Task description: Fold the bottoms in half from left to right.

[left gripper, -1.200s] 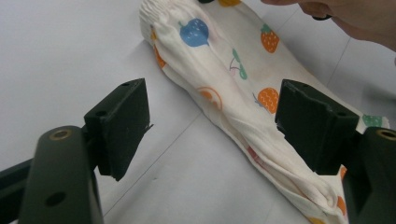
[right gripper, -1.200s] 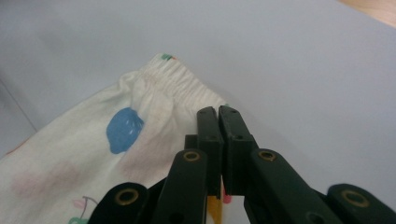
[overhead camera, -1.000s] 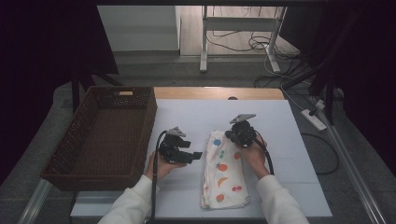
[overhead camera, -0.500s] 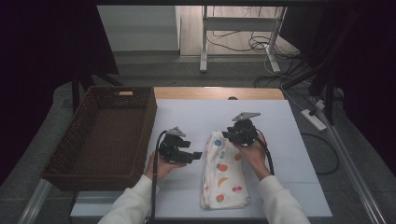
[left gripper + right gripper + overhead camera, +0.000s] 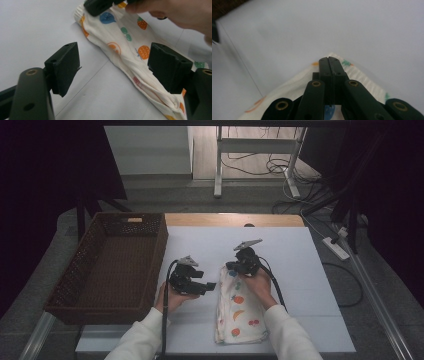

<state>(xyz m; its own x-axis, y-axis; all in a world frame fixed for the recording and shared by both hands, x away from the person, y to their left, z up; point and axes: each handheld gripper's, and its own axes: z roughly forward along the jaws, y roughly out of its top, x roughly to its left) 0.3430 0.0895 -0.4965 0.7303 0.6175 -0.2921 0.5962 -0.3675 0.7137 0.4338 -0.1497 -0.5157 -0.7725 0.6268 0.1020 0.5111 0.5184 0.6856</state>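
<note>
A folded white cloth (image 5: pixel 239 312) with a fruit print lies lengthwise on the white table (image 5: pixel 300 270), near the front edge. My right gripper (image 5: pixel 231 266) is at the cloth's far end, jaws shut, tips resting over its far corner (image 5: pixel 294 86). In the right gripper view the right gripper (image 5: pixel 329 60) has its jaws pressed flat together, with no cloth visible between them. My left gripper (image 5: pixel 210 286) is held just left of the cloth, pointing toward it. In the left gripper view the left gripper (image 5: pixel 112 62) stands wide open, framing the cloth's long edge (image 5: pixel 125 45), with nothing between its jaws.
A dark brown wicker basket (image 5: pixel 159 245) stands at the table's left side, close to my left hand. White tabletop stretches to the right of the cloth and behind it. Cables and a desk frame are on the floor beyond.
My right gripper has shifted slightly left over the cloth's far end. The left gripper and the cloth have barely moved.
</note>
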